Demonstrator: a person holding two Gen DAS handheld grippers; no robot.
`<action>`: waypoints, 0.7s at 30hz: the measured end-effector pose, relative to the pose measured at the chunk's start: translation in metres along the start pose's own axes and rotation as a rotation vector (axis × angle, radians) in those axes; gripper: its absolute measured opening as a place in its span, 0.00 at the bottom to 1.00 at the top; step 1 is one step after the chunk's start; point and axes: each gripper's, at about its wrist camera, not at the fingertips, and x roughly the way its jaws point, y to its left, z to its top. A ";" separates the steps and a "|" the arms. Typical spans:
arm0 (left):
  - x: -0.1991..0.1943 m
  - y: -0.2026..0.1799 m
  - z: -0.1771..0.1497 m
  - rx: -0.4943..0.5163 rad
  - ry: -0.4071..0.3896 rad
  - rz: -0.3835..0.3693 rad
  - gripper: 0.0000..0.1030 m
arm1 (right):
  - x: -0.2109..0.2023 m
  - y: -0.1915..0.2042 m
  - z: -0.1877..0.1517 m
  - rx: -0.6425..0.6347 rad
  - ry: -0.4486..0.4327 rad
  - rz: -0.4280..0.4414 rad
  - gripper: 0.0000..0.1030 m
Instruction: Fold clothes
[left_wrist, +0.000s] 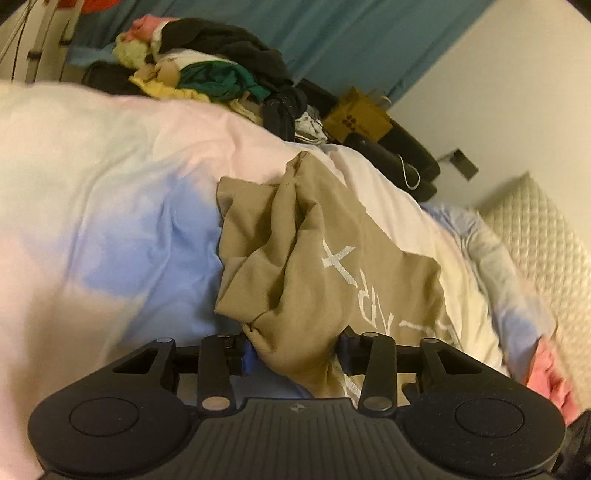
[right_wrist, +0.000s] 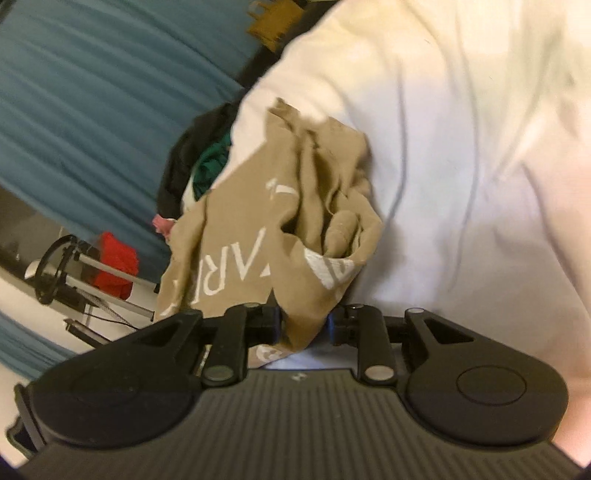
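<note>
A tan garment with white lettering lies crumpled on the pastel bed cover. My left gripper is shut on a bunched edge of the tan garment. The same garment shows in the right wrist view, and my right gripper is shut on another bunched part of it, with the cloth hanging above the cover. The fingertips of both grippers are hidden in the fabric.
A pile of mixed clothes sits beyond the bed on a dark seat. A tan paper bag stands next to it. A quilted white pillow lies at the right. A teal curtain and a metal stand are at the left.
</note>
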 end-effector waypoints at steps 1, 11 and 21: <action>-0.007 -0.005 0.001 0.021 -0.001 0.015 0.46 | -0.005 0.005 0.000 -0.006 0.011 -0.027 0.26; -0.119 -0.078 0.012 0.217 -0.108 0.078 0.78 | -0.103 0.079 -0.020 -0.280 0.016 -0.112 0.26; -0.264 -0.120 -0.016 0.329 -0.268 0.084 1.00 | -0.222 0.148 -0.066 -0.564 -0.165 -0.016 0.88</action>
